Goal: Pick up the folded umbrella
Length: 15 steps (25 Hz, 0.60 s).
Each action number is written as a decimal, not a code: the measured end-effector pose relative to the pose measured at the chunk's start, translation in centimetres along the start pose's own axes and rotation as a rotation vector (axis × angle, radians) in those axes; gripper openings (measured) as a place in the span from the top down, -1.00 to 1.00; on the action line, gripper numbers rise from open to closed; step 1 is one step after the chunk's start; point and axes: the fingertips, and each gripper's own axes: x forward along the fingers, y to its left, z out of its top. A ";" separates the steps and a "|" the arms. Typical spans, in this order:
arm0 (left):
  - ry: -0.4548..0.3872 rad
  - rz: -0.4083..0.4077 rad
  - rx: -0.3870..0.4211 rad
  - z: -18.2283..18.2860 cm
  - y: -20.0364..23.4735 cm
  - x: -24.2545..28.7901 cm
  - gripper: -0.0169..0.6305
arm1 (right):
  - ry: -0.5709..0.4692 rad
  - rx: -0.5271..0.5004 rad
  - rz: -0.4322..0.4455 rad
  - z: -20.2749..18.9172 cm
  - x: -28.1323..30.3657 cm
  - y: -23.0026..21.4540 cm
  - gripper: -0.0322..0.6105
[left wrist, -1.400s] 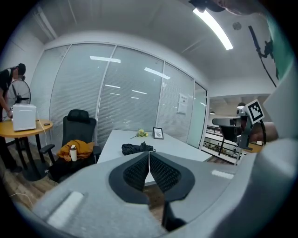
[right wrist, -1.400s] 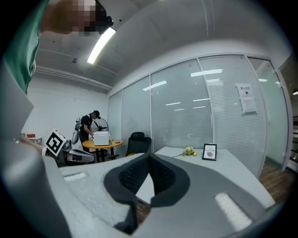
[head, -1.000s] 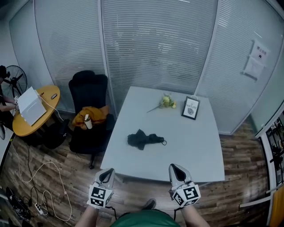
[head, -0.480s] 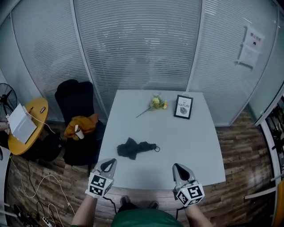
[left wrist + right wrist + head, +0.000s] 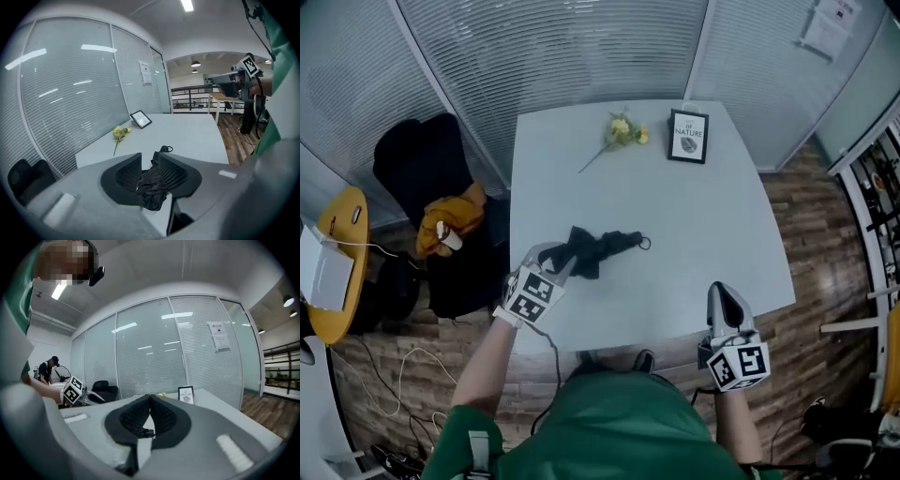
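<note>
The folded black umbrella [image 5: 605, 248] lies crumpled on the white table [image 5: 694, 216], its strap loop pointing right. My left gripper [image 5: 563, 263] has reached its left end. In the left gripper view the dark fabric [image 5: 152, 185] sits in the narrow gap of that gripper [image 5: 150, 157], whose jaws have just been opening; the pads do not clearly press on it. My right gripper [image 5: 722, 292] hovers at the table's front right edge, well clear of the umbrella. Its fingertips meet, so it [image 5: 150, 397] is shut and holds nothing.
A yellow flower [image 5: 619, 131] and a framed card [image 5: 688, 137] stand at the table's far side. Left of the table is a black chair [image 5: 422, 169] with an orange bundle [image 5: 450, 216], and a round yellow table [image 5: 337, 262]. Glass walls with blinds stand behind.
My left gripper has gone forward from the table's front edge to the umbrella, tilting down. The head view has moved in over the table. The right gripper has shifted only a little.
</note>
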 end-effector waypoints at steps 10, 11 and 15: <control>0.221 -0.313 0.249 -4.5 -1.9 10.7 0.19 | 0.022 0.014 -0.189 -2.1 -0.7 2.7 0.89; 0.245 -0.331 0.266 -5.1 -2.2 11.9 0.19 | 0.023 0.012 -0.204 -2.2 -0.9 2.8 0.89; 0.364 -0.417 0.289 -7.6 -4.0 15.8 0.18 | 0.023 0.009 -0.272 -2.4 -2.3 2.6 0.89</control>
